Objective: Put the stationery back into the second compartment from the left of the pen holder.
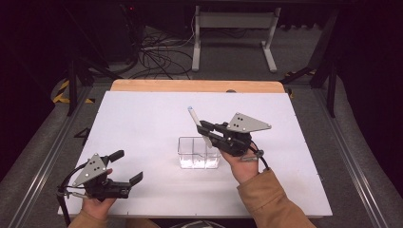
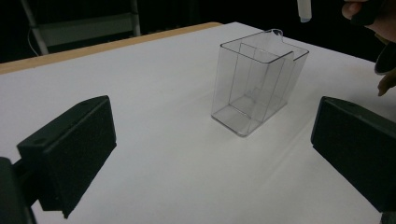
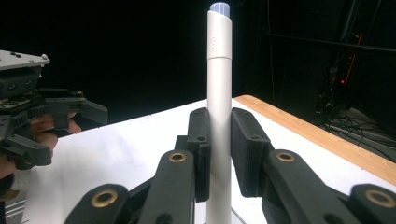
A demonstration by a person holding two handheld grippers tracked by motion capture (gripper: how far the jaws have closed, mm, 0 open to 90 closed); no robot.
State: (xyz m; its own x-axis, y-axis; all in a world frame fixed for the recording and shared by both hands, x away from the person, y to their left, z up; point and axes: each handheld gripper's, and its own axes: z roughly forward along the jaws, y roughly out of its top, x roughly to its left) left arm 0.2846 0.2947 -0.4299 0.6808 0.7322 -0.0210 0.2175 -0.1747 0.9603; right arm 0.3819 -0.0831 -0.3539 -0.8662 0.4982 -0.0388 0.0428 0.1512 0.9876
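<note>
Here we see a white marker pen (image 3: 219,88) clamped between the 2 fingers (image 3: 247,149) of the right gripper (image 1: 205,129), which press against its barrel from both sides. In the right gripper view the pen stands upright with its pale blue cap end on top. In the high view it slants up and away from the gripper, and its lower end hangs just over the clear plastic box (image 1: 198,153), above the back rim of the box. In the left gripper view that lower end (image 2: 303,10) shows above the box (image 2: 256,88), apart from it. The box has 2 compartments and stands upright near the middle of the white desk (image 1: 142,118). Well apart from it, at the near left corner of the desk, we find the left gripper (image 1: 126,166) with its fingers (image 2: 70,149) spread wide and nothing between them.
</note>
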